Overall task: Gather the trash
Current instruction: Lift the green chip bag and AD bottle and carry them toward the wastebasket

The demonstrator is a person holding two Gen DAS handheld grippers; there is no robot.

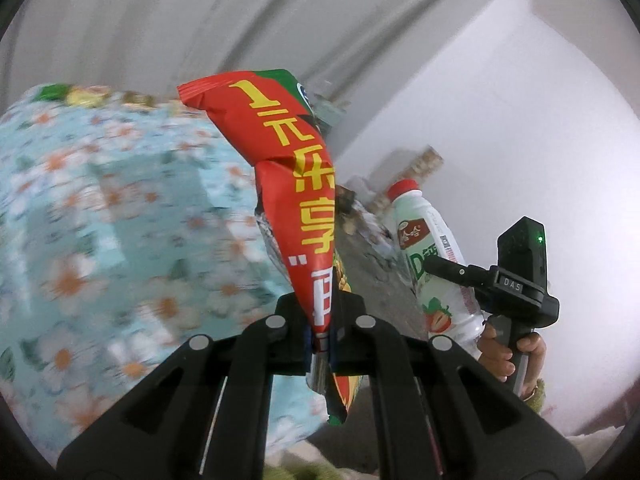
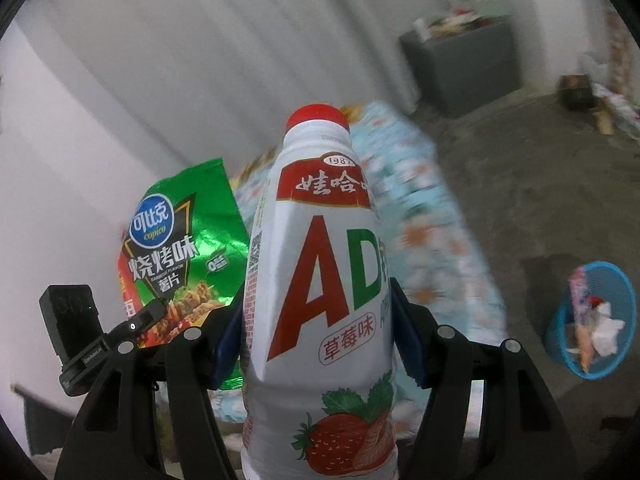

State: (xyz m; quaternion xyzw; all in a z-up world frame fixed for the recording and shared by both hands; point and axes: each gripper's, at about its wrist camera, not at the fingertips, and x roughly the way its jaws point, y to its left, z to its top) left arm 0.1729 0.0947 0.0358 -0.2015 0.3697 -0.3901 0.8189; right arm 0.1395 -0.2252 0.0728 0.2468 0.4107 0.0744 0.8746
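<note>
Glossy foil chip bag [image 1: 296, 184], smooth white plastic bottle [image 2: 320, 280], matt black tongs [image 1: 320, 344].

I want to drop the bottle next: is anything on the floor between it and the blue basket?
Nothing visible blocks it. The bottle is clamped in the right gripper, and the floor toward the blue basket looks bare. The floral cloth lies behind the bottle, off that line.

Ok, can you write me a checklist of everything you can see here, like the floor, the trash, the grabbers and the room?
Surface: grey floor; floral cloth, blurred.
Job's things: chip bag and white drink bottle, red cap on, both held up; blue basket on the floor, trash already inside.
Clutter: grey box topped with odds and ends; more bits on the far floor.
Grippers: left gripper pinches the bag; right gripper clamps the bottle.
Cables: nothing seen.
Surroundings: white walls, pale curtain.
</note>
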